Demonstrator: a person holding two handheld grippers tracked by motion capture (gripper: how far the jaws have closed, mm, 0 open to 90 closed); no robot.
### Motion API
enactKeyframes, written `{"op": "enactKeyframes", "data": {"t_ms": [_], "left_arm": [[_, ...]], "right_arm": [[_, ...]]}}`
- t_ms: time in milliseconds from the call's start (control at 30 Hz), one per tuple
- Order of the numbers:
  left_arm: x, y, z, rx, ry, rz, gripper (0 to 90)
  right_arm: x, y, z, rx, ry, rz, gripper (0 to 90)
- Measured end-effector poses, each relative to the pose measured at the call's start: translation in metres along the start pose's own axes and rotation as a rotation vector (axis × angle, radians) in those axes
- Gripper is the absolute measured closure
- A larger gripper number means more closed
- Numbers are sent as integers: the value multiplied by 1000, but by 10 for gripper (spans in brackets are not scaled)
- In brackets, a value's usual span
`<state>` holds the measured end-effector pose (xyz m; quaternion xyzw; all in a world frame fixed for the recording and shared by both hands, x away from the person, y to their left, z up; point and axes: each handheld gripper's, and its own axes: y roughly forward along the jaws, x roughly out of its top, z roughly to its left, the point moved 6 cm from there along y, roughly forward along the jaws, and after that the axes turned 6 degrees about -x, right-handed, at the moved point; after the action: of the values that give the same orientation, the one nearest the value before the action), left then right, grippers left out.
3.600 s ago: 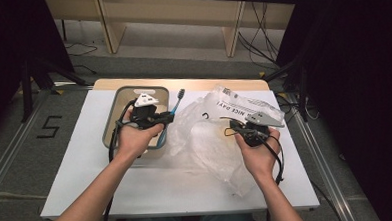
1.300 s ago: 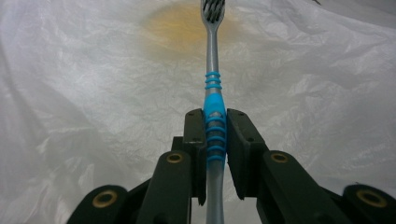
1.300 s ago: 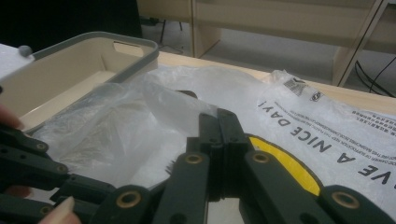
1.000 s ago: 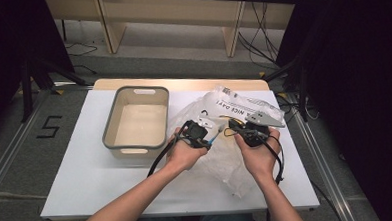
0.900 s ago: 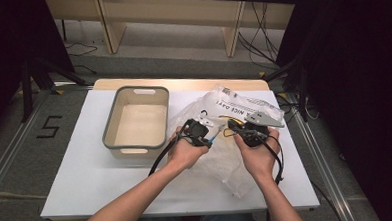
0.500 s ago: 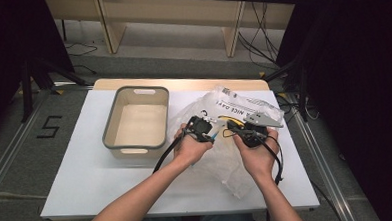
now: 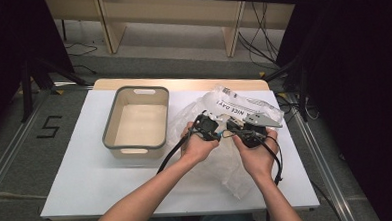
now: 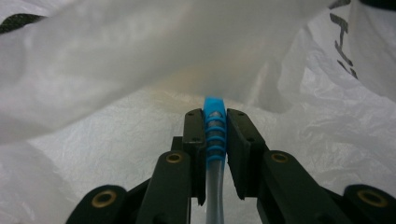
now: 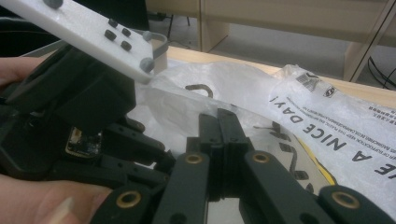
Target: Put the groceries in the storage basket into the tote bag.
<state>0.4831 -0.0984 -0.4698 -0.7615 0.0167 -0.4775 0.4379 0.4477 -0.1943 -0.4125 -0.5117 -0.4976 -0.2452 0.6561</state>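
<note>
A crumpled white plastic bag (image 7: 244, 108) printed "NICE DAY" lies on the right half of the white table (image 7: 86, 175). My left gripper (image 7: 216, 134) is shut on a slim thing with a ribbed blue end and a clear shaft (image 8: 215, 140), held upright between the pads. In the left gripper view its tip sits under a fold of bag film (image 8: 116, 70), inside the bag's mouth. My right gripper (image 7: 235, 131) is just to the right, almost touching the left one. Its jaws (image 9: 218, 116) are closed on the bag's edge (image 9: 327, 126). The left gripper's body (image 9: 79, 93) looms close in the right gripper view.
A beige bin with a grey rim (image 7: 137, 124) stands left of the bag, and its inside looks bare. Black cables trail from both grippers over the table. Wooden furniture legs and floor cables lie beyond the table's far edge.
My left hand has carried the blue-ended thing from over the bin to the right, up to the right gripper and into the bag's mouth. The right hand has stayed still.
</note>
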Motion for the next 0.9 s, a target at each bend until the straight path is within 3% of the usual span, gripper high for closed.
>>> {"op": "enactKeyframes", "data": {"t_ms": [200, 367, 433, 533, 733, 900], "left_arm": [[3, 7, 0, 12, 11, -41, 778], [5, 10, -1, 23, 48, -77, 763], [7, 12, -2, 21, 80, -116, 727], [6, 11, -4, 15, 96, -131, 650], [-3, -8, -13, 11, 124, -146, 542], [-20, -38, -20, -3, 147, -144, 489]], "right_arm": [[0, 0, -1, -2, 3, 0, 900], [0, -1, -2, -5, 7, 2, 900], [0, -1, -3, -5, 7, 0, 900], [-1, -1, -5, -9, 10, 3, 900], [-5, -1, -7, -11, 8, 13, 900], [-8, -3, -5, 1, 3, 39, 900]]}}
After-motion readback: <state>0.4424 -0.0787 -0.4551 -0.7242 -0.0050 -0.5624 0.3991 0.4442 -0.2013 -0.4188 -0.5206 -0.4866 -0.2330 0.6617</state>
